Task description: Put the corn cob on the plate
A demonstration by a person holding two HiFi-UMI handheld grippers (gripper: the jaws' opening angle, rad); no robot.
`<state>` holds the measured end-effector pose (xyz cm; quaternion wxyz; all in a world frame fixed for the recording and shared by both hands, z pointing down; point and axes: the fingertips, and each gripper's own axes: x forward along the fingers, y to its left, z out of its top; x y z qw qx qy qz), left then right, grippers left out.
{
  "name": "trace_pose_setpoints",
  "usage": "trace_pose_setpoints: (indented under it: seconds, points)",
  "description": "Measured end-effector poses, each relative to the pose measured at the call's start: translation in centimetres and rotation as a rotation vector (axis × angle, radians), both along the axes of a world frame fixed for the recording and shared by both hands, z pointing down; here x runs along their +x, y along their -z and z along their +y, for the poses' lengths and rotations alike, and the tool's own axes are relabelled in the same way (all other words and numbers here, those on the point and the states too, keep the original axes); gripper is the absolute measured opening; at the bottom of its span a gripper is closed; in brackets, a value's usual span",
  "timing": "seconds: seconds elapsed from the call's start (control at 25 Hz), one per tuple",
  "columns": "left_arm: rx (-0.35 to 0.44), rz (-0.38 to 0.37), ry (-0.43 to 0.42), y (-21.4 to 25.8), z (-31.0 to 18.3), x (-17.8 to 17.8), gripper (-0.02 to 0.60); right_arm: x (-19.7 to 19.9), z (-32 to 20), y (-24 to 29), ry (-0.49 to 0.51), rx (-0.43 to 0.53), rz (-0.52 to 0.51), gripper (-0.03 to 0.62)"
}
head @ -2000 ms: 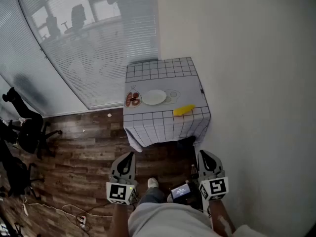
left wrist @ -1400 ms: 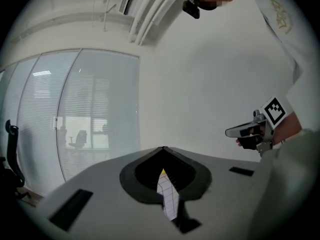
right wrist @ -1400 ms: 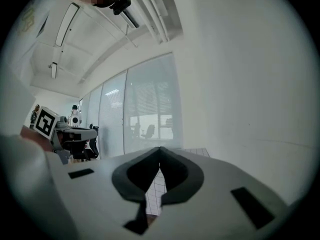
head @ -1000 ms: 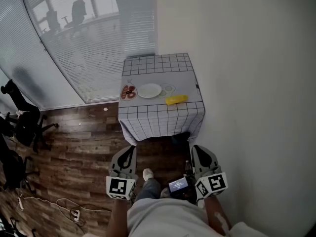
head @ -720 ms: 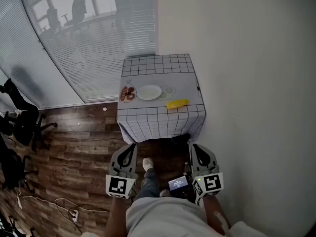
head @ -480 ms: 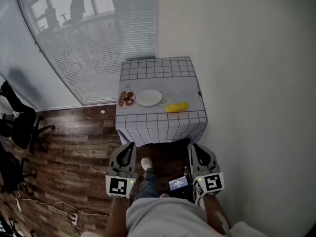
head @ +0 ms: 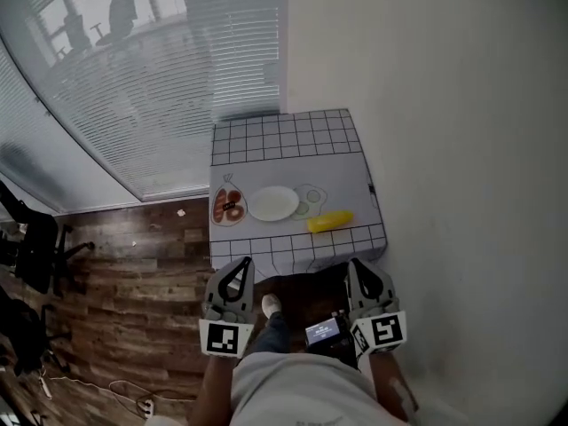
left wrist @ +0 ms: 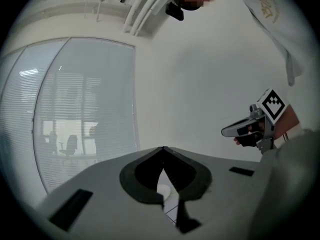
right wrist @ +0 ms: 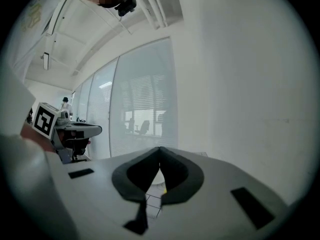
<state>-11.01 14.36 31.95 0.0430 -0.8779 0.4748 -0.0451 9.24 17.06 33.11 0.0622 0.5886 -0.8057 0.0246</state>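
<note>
A yellow corn cob (head: 330, 222) lies on the small table (head: 285, 134) with a grid-patterned cloth, near its front right. To the cob's left sits an empty white plate (head: 273, 203). My left gripper (head: 236, 270) and right gripper (head: 361, 270) are held low in front of the person, just short of the table's front edge, both shut with nothing between the jaws. In the left gripper view the left gripper (left wrist: 163, 149) shows its tips meeting, with a sliver of the plate (left wrist: 163, 190) behind. The right gripper (right wrist: 159, 149) shows the same in its own view.
A small plate of red-brown food (head: 228, 207) sits left of the white plate. A white wall (head: 444, 149) runs along the table's right side, window blinds (head: 133, 87) behind and left. Wooden floor (head: 133, 273), office chairs (head: 35, 256) and cables lie to the left.
The person has walked toward the table; it now sits closer and lower in the head view. Both grippers came forward with the body, still shut.
</note>
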Motion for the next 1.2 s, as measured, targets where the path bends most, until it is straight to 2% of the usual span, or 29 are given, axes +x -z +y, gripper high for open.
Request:
trace_pose_setpoints:
  seconds: [0.36,0.52,0.72,0.84,0.96,1.2]
  points:
    - [-0.020,0.006,0.017,-0.9,-8.6,-3.1,0.008,-2.9,-8.7,-0.5,0.007,-0.045,0.029,0.008]
    - [-0.019,0.001,0.032,-0.9,-11.0,-4.2,0.008,-3.4,-10.8,-1.0,0.003,-0.059,0.048,0.007]
    - [-0.022,-0.004,0.035,-0.7,-12.4,-4.6,0.008,-3.8,-11.7,-1.8,0.019,-0.077,0.021,0.008]
    - [-0.046,0.009,0.043,-0.8,-13.0,-4.5,0.008,-3.6,-12.0,-1.6,0.021,-0.081,0.031,0.008]
    - [-0.028,0.019,0.046,-0.1,-13.6,-3.9,0.008,-3.5,-12.5,-1.3,0.038,-0.068,0.046,0.008]
    - [-0.047,0.015,0.042,-0.5,-13.7,-2.2,0.008,-1.2,-13.3,-4.0,0.020,-0.148,0.062,0.008]
